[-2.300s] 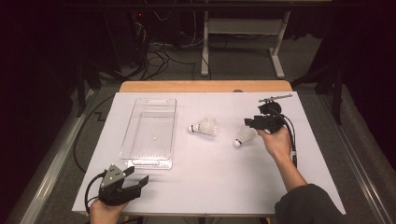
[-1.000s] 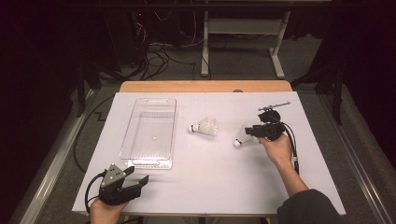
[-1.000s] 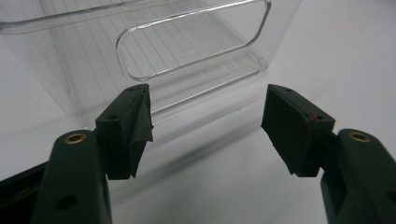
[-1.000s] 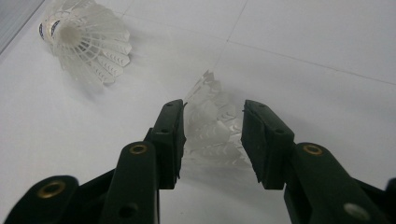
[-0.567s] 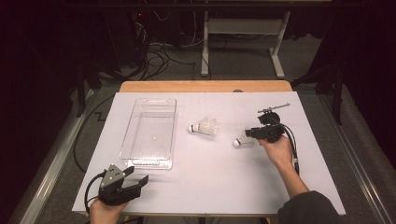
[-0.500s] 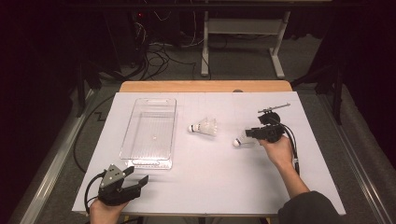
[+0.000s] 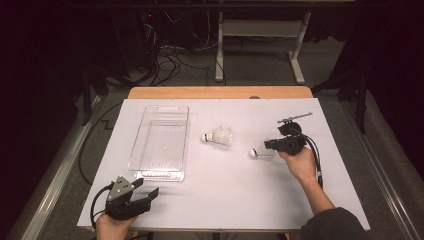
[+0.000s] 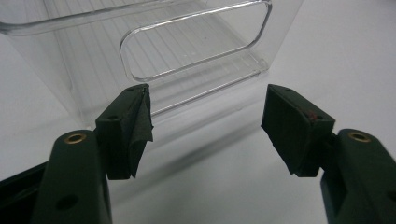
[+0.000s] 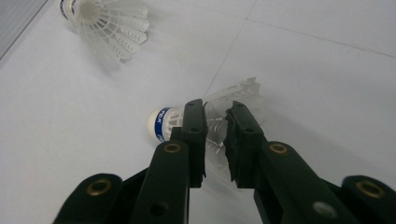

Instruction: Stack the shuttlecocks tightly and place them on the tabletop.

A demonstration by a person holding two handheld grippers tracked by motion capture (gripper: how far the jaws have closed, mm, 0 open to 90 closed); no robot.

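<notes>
Two white shuttlecocks lie on the white table. My right gripper [image 7: 270,145] [image 9: 215,108] is shut on the feather skirt of the nearer shuttlecock [image 7: 259,151] [image 9: 163,122], whose cork tip with a blue band points left. The other shuttlecock [image 7: 219,135] [image 9: 105,18] lies apart, nearer the table's middle. A clear plastic bin [image 7: 161,142] [image 8: 187,56] stands at the left. My left gripper [image 7: 145,192] [image 8: 205,121] rests near the front left edge, open and holding nothing, facing the bin's handle end.
The white table top [image 7: 225,200] has free room across its front and middle. A wooden strip [image 7: 220,92] runs along the far edge. Cables and a desk frame [image 7: 260,45] stand on the floor beyond.
My right gripper came down and forward onto the nearer shuttlecock and closed on its skirt. The left gripper stayed put.
</notes>
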